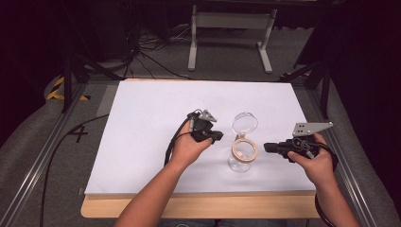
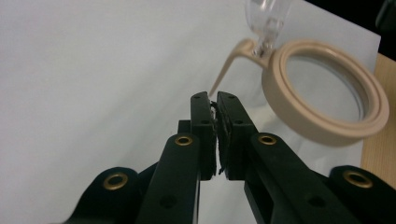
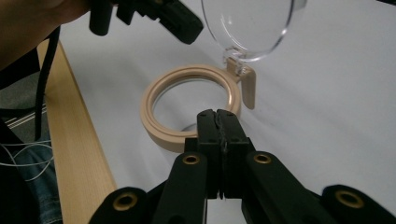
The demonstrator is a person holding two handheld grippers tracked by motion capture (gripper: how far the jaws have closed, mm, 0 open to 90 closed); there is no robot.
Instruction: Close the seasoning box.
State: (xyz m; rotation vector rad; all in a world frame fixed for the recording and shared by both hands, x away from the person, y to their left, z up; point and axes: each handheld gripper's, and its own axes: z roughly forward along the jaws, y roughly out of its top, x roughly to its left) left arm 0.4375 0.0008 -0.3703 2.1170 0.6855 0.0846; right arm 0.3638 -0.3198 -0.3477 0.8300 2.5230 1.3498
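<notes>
High view showed us a clear jar (image 1: 241, 158) standing near the front middle of the white surface (image 1: 142, 123), its clear lid (image 1: 245, 123) flipped open and standing behind the tan rim (image 1: 245, 150). Our left gripper (image 1: 218, 136) sat just left of the jar, our right gripper (image 1: 265, 147) just right, both with jaws pressed together on nothing. We judged this flanking left the open mouth free. We saw no label or writing on the jar.
</notes>
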